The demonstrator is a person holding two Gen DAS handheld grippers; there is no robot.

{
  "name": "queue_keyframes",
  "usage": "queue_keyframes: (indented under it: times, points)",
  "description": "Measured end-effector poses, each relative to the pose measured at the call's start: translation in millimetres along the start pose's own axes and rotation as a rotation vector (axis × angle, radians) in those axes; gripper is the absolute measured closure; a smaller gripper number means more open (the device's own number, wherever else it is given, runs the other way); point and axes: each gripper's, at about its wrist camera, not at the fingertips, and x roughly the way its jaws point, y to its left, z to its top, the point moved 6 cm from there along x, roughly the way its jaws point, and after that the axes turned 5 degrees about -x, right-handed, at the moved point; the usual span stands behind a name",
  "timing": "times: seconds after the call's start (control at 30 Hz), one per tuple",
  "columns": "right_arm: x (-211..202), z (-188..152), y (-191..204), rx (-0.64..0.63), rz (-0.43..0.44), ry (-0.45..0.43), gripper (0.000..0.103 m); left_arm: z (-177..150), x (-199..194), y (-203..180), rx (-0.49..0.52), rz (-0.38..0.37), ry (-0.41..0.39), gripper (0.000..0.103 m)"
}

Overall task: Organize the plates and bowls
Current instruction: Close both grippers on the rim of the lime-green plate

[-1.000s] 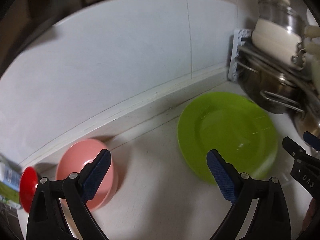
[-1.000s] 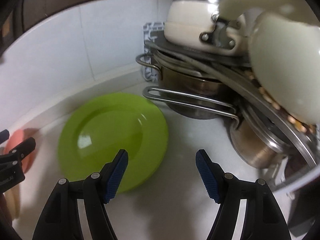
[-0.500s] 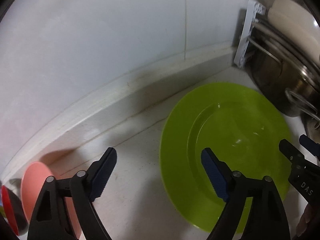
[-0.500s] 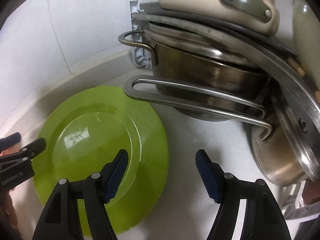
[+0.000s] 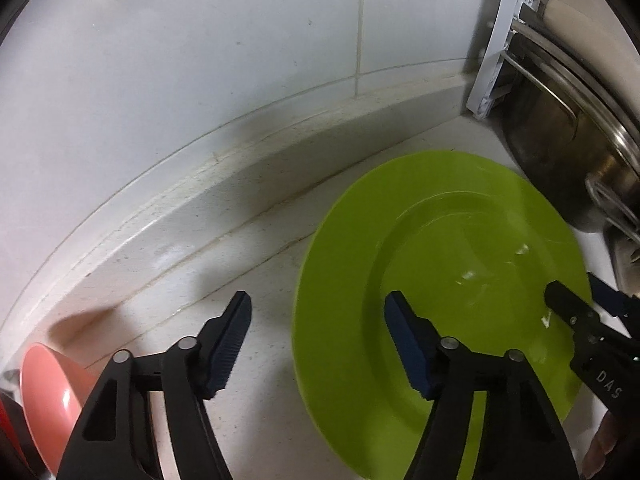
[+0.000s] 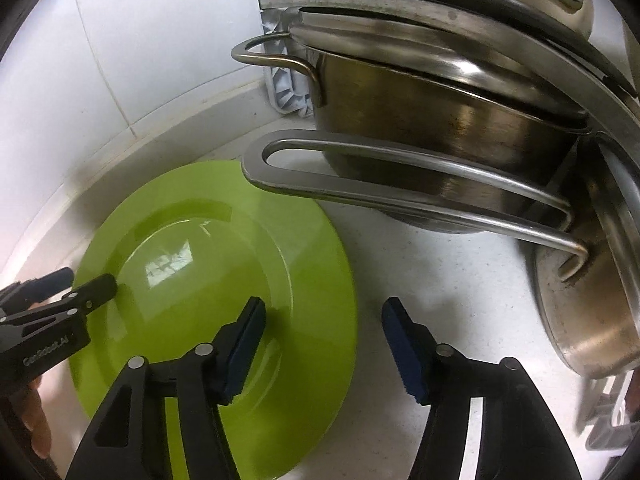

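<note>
Cookware crowds the right of both frames: a steel pot (image 6: 440, 120) stacked under lids, and a long looped pan handle (image 6: 400, 184) reaching out over the far rim of the green plate (image 6: 208, 264). A white rack end (image 5: 500, 48) leans by the tiled wall. "DAS" reads on the right gripper (image 6: 322, 344), part of "GenRobot.AI" on the left gripper (image 5: 316, 344). The plate is glossy lime green, wide-rimmed, lying flat on the pale counter (image 6: 440, 280) in the lower middle. A pink bowl (image 5: 48, 392) sits at lower left. Both grippers hover with jaws apart, holding nothing.
</note>
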Motion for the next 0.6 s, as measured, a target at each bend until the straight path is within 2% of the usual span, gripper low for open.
queue_keyframes:
  times: [0.17, 0.4, 0.6]
  points:
    - [2, 6, 2, -0.015, 0.039, 0.035, 0.055, 0, -1, -6, 0.004, -0.040, 0.037, 0.057]
    - [4, 17, 2, -0.037, 0.042, 0.087, 0.056, 3, 2, -11, -0.004, -0.033, 0.062, 0.060]
    - [0, 4, 8, -0.051, 0.031, 0.085, 0.056, -5, -3, -8, -0.004, -0.025, 0.057, 0.061]
